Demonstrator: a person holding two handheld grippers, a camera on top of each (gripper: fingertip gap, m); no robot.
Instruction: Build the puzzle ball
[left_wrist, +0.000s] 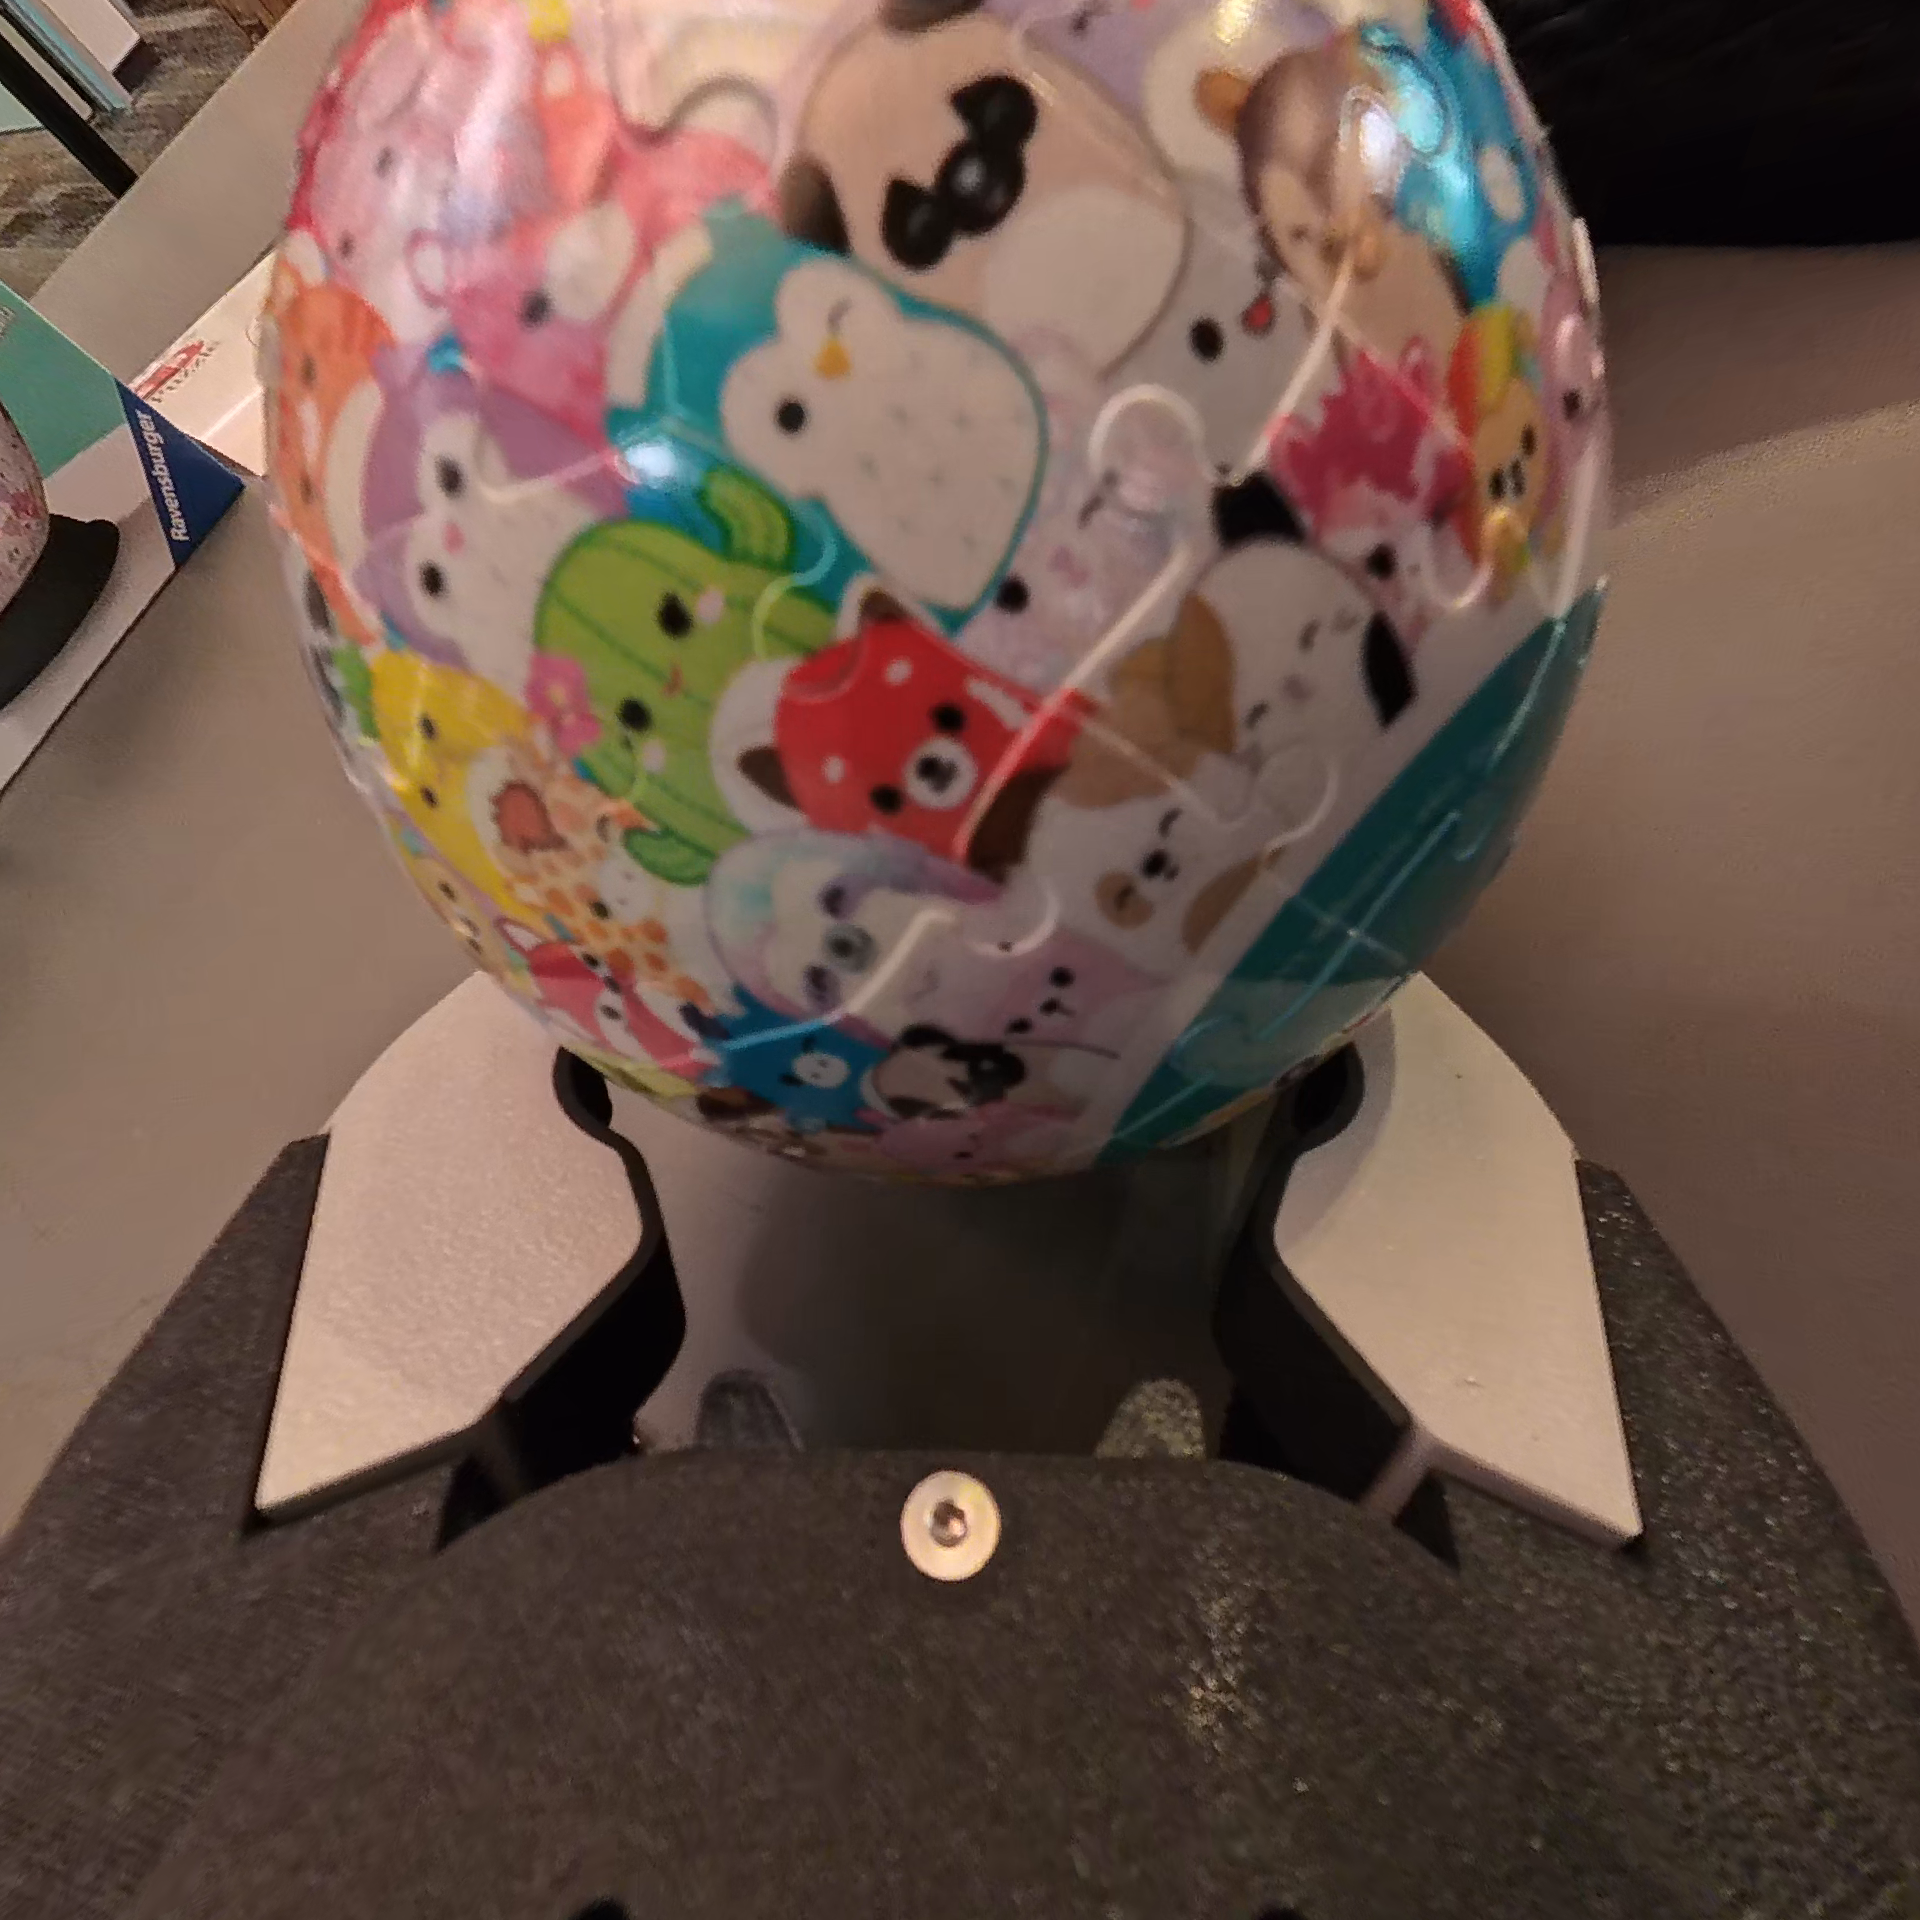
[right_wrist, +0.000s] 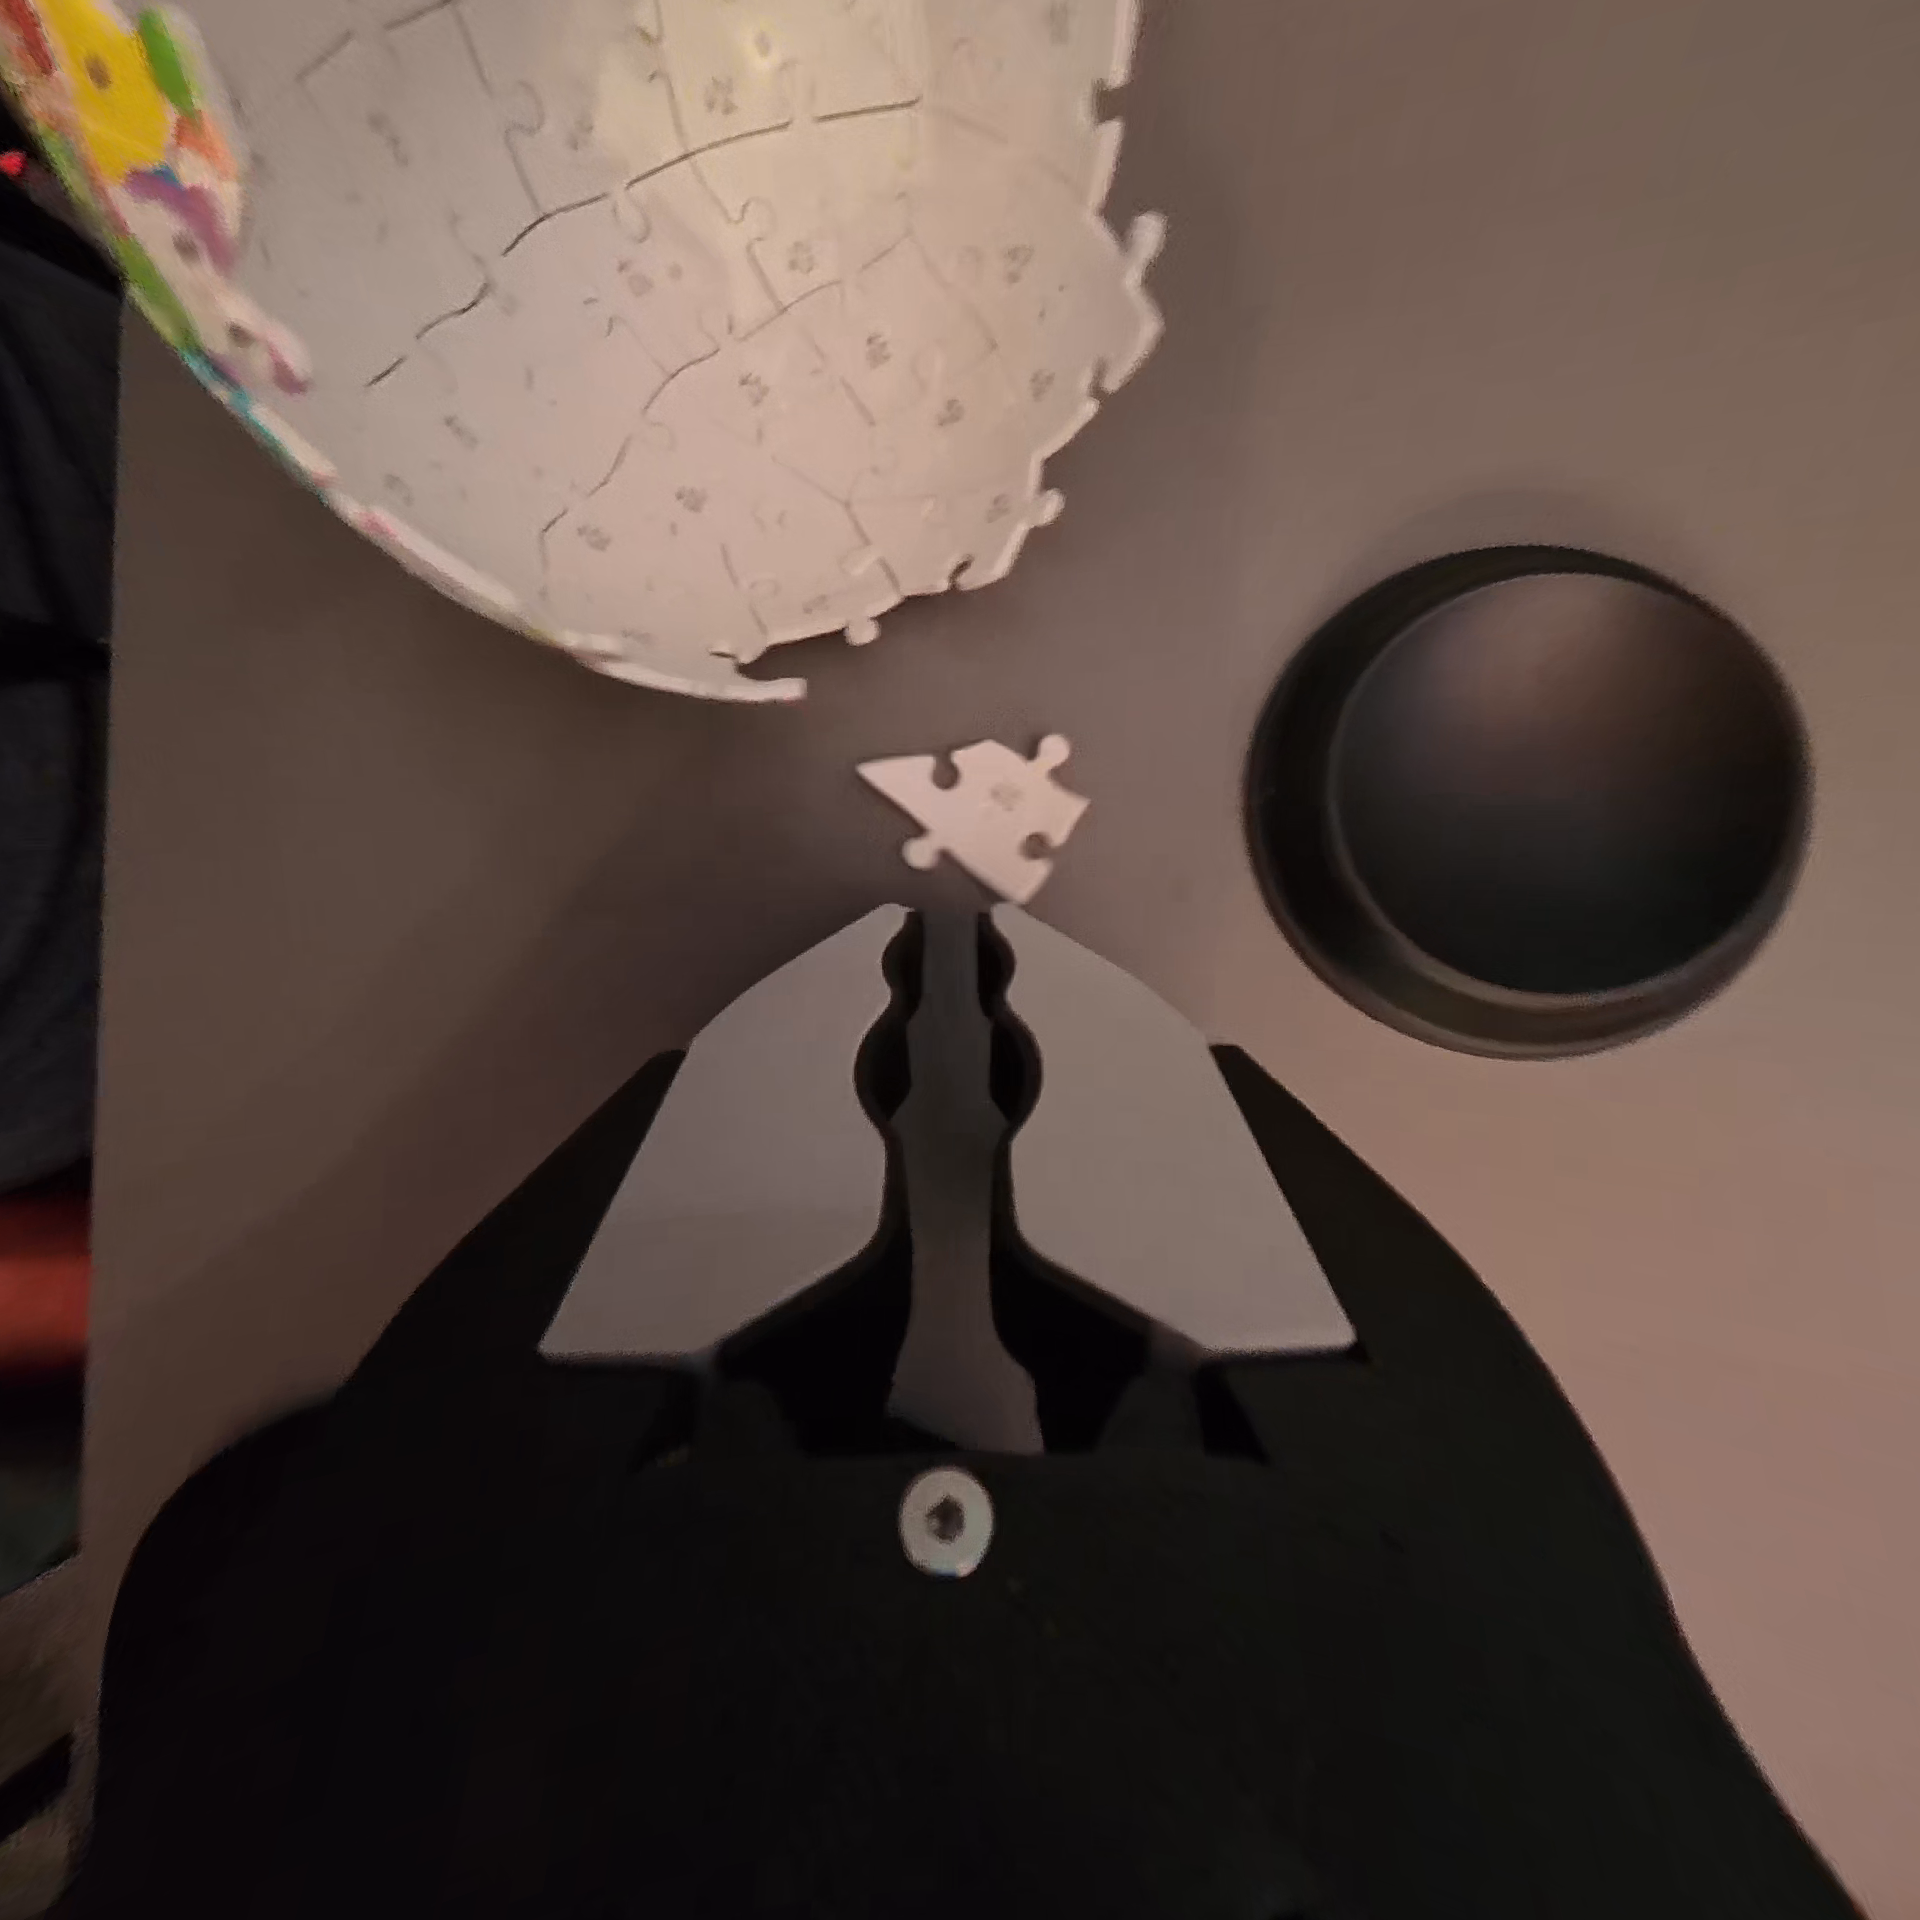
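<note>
The puzzle ball (left_wrist: 935, 582) is a partly built shell printed with colourful plush animals, with a teal patch at its lower right. My left gripper (left_wrist: 945, 1112) is shut on its lower edge and holds it up close to the camera. In the right wrist view the ball (right_wrist: 727, 343) shows its white inside and a jagged open rim. A loose white puzzle piece (right_wrist: 982, 816) lies blank side up on the grey table. My right gripper (right_wrist: 948, 912) is nearly closed and empty, its tips just short of the piece's near corner.
A round black stand (right_wrist: 1527, 800) sits on the table right of the loose piece. The puzzle's box (left_wrist: 94, 499) lies at the left on the table (left_wrist: 156, 935). The table's left edge (right_wrist: 104, 935) runs down the right wrist view. Across from one pair of fingers to the other is roughly 12 centimetres.
</note>
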